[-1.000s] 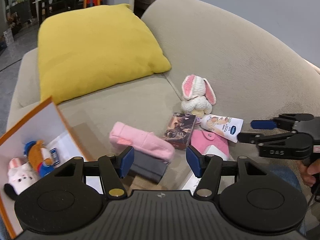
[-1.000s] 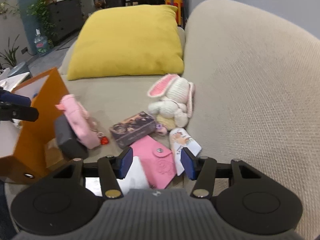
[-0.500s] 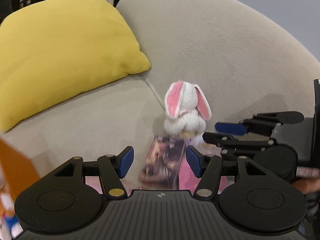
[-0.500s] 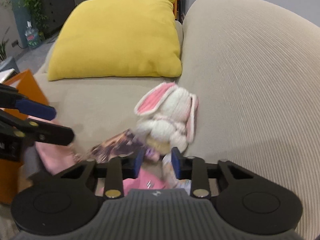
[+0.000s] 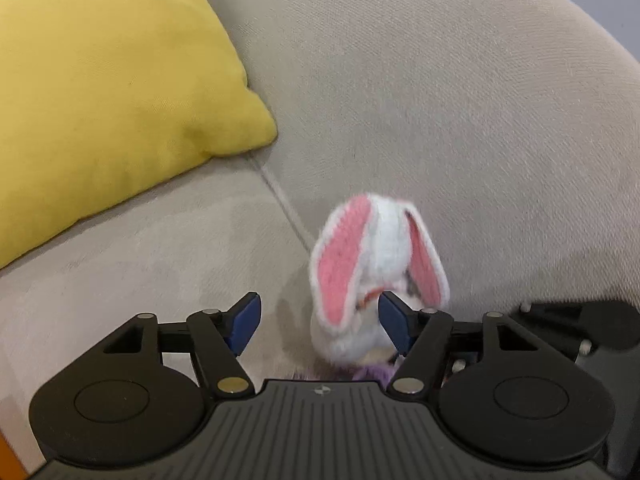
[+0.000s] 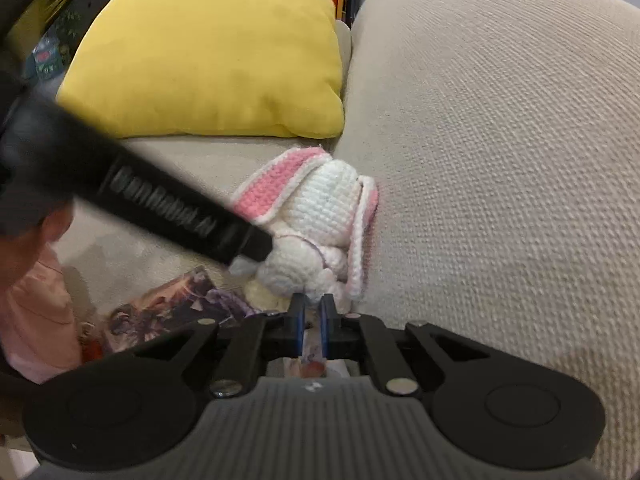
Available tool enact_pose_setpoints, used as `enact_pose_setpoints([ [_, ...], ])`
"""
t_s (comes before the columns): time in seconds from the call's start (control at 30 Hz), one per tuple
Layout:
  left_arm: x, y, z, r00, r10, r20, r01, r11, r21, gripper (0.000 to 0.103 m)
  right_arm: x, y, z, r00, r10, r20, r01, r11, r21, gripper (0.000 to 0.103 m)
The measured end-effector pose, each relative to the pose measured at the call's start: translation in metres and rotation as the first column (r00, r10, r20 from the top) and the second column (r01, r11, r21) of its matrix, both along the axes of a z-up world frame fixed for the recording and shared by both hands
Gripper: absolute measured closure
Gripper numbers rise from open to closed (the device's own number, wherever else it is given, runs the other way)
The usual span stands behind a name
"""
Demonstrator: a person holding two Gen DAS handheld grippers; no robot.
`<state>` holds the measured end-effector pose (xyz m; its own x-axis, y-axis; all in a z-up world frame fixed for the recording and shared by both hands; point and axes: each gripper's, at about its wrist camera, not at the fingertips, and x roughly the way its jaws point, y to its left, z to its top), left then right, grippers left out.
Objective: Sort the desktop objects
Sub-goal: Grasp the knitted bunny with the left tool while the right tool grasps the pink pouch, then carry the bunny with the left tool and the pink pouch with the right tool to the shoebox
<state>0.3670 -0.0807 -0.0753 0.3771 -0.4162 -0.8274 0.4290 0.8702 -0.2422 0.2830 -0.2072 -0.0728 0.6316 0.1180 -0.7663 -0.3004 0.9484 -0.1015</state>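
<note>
My left gripper [image 5: 318, 320] is opening, the bunny [image 5: 372, 280] between its jaws, touching the right pad. My right gripper [image 6: 312, 312] is closing on a white tube [image 6: 314, 354]. Beige sofa [image 5: 460, 120], yellow pillow [image 5: 100, 92] far left.

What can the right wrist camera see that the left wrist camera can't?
Only the right wrist view shows a dark picture box, something pink at the left edge, and the right gripper with its jaws closing on a small printed thing. Only the left wrist view shows the left gripper with its jaws opening wide and the bunny just ahead between them. Both show the bunny, the yellow cushion and the beige sofa.
</note>
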Motion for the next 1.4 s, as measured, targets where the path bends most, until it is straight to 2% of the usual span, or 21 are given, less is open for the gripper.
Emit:
enact_pose_setpoints([
  [0.23,0.01,-0.005,-0.012,0.996,0.069,-0.056,-0.071,0.997,-0.037,0.029,0.002,-0.002,-0.003,1.0,-0.002,-0.001,0.002,1.0,0.01,0.097],
  [0.33,0.01,-0.008,-0.015,0.995,0.061,-0.073,-0.065,0.996,-0.06,0.029,0.002,-0.003,-0.003,1.0,0.002,0.003,-0.002,1.0,0.014,0.096],
  [0.4,0.018,-0.01,-0.026,0.987,0.043,-0.158,-0.061,0.991,-0.115,0.029,0.001,-0.005,-0.002,1.0,0.01,0.004,-0.01,0.999,0.034,0.093],
  [0.47,0.021,-0.013,-0.036,0.973,0.073,-0.219,-0.104,0.986,-0.133,0.029,0.001,-0.008,-0.001,1.0,0.01,0.002,-0.01,0.998,0.055,0.092],
  [0.53,0.017,-0.017,-0.035,0.977,0.077,-0.198,-0.102,0.987,-0.121,0.031,-0.001,-0.009,-0.002,1.0,0.011,0.008,-0.012,0.999,0.047,0.093],
  [0.57,0.014,-0.018,-0.033,0.981,0.047,-0.186,-0.069,0.991,-0.114,0.034,-0.002,-0.008,-0.002,1.0,0.013,0.011,-0.014,0.999,0.038,0.093],
  [0.77,-0.005,-0.012,-0.015,0.987,0.068,-0.146,-0.081,0.993,-0.087,0.042,-0.007,-0.011,0.0,1.0,0.008,0.022,-0.009,0.999,0.035,0.093],
  [0.9,-0.028,-0.013,0.009,0.996,0.077,-0.034,-0.078,0.997,-0.019,0.043,-0.016,-0.013,0.01,0.999,0.007,0.035,-0.008,0.999,0.048,0.092],
  [1.0,-0.046,-0.006,0.032,0.996,0.091,0.019,-0.092,0.995,0.023,0.045,-0.024,-0.015,0.019,0.999,0.006,0.044,-0.008,0.998,0.056,0.091],
  [1.17,-0.079,0.016,0.071,0.992,0.104,0.072,-0.108,0.993,0.056,0.047,-0.044,-0.022,0.039,0.999,0.015,0.039,-0.021,0.986,0.166,0.09],
  [1.37,-0.134,0.062,0.103,0.984,0.141,0.112,-0.151,0.985,0.086,0.048,-0.069,-0.025,0.053,0.997,0.081,-0.002,-0.076,0.94,0.332,0.088],
  [1.4,-0.136,0.067,0.108,0.982,0.151,0.114,-0.161,0.983,0.089,0.048,-0.073,-0.015,0.053,0.995,0.102,-0.012,-0.091,0.931,0.353,0.088],
])
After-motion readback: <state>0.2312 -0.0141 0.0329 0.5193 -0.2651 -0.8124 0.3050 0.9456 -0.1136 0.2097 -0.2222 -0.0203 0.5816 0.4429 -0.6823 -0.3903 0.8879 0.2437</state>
